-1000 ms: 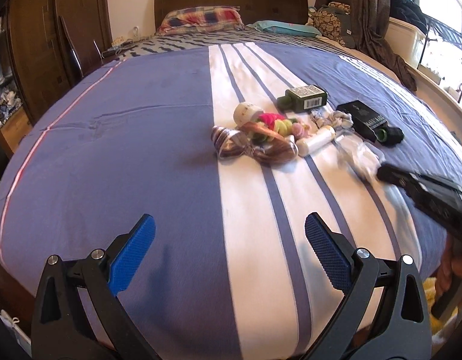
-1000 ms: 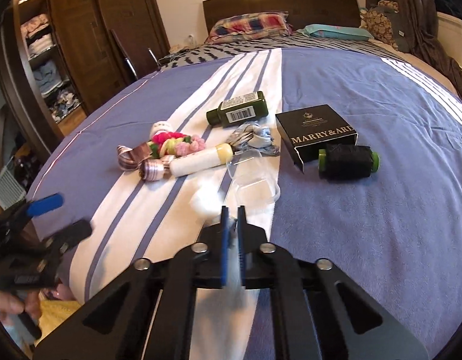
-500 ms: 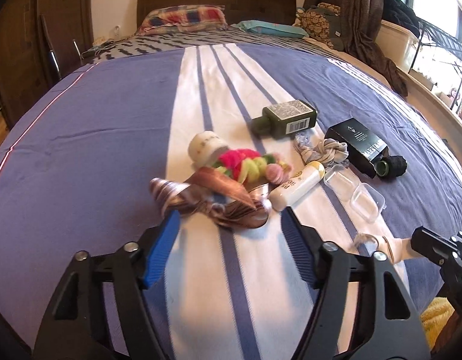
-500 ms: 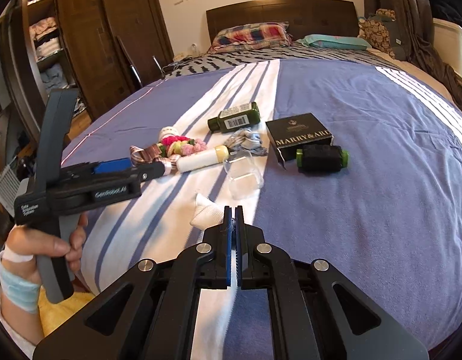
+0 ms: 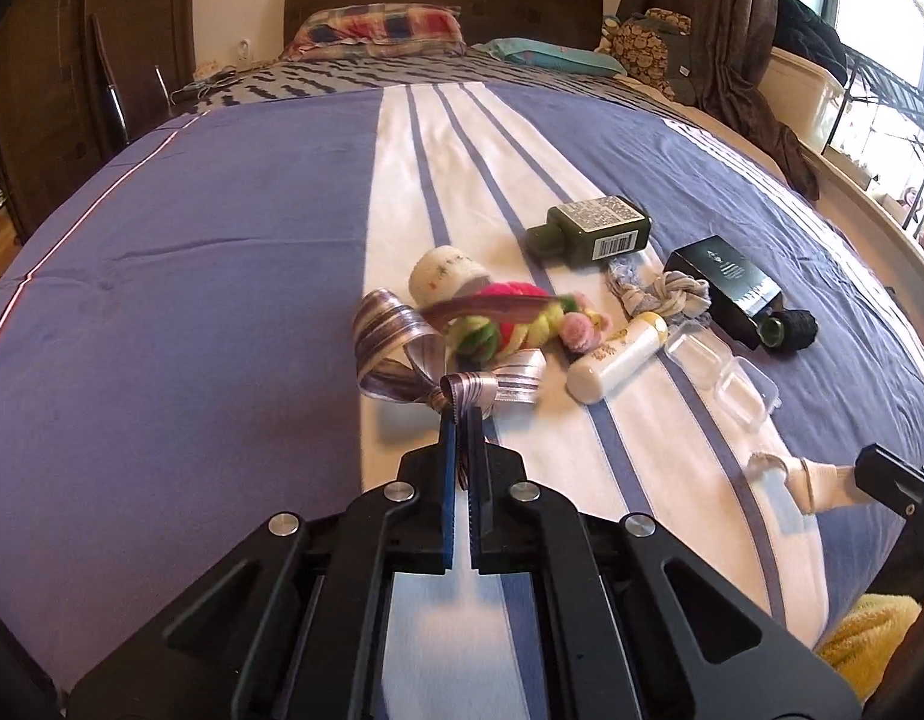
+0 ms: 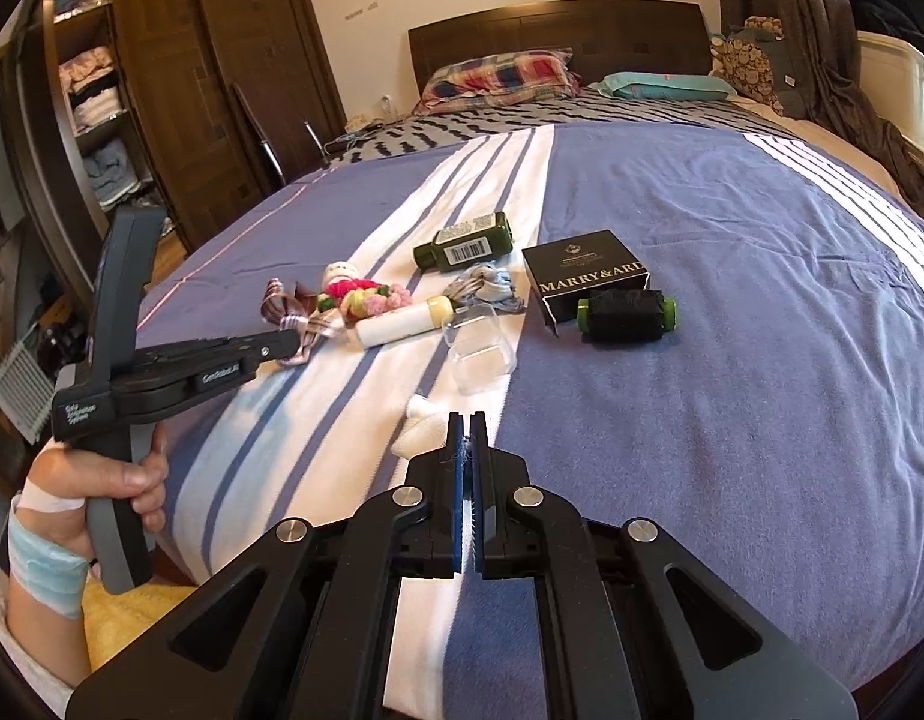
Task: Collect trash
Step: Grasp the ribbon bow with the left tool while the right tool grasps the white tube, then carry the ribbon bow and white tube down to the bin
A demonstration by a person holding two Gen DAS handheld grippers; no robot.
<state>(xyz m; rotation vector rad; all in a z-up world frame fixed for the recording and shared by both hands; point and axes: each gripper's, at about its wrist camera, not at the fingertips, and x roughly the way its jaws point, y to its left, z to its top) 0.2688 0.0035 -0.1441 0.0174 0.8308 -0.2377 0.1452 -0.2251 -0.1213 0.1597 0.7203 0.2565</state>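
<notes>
A brown and white striped ribbon bow (image 5: 396, 348) lies at the near left of a heap of small items on the bed. My left gripper (image 5: 460, 414) has its jaws closing tight on the bow's knot, pads pressing it; the right wrist view shows this gripper (image 6: 285, 347) at the ribbon (image 6: 288, 306). My right gripper (image 6: 469, 420) is shut on a crumpled white wad (image 6: 417, 432), held just over the bedspread. In the left wrist view that wad (image 5: 813, 474) hangs from the right gripper's tip at the right edge.
Behind the bow lie a white roll (image 5: 447, 273), colourful pom-poms (image 5: 510, 318), a white tube (image 5: 618, 354), clear plastic tubs (image 5: 720, 372), a knotted cloth (image 5: 666, 294), a green bottle (image 5: 594, 228), a black box (image 5: 726, 276) and a black spool (image 5: 789, 330). Yellow fabric (image 6: 120, 606) sits below the bed's edge.
My left gripper moved forward to the ribbon bow and went from wide open to shut on its knot. The right gripper drew back with the white wad still in it.
</notes>
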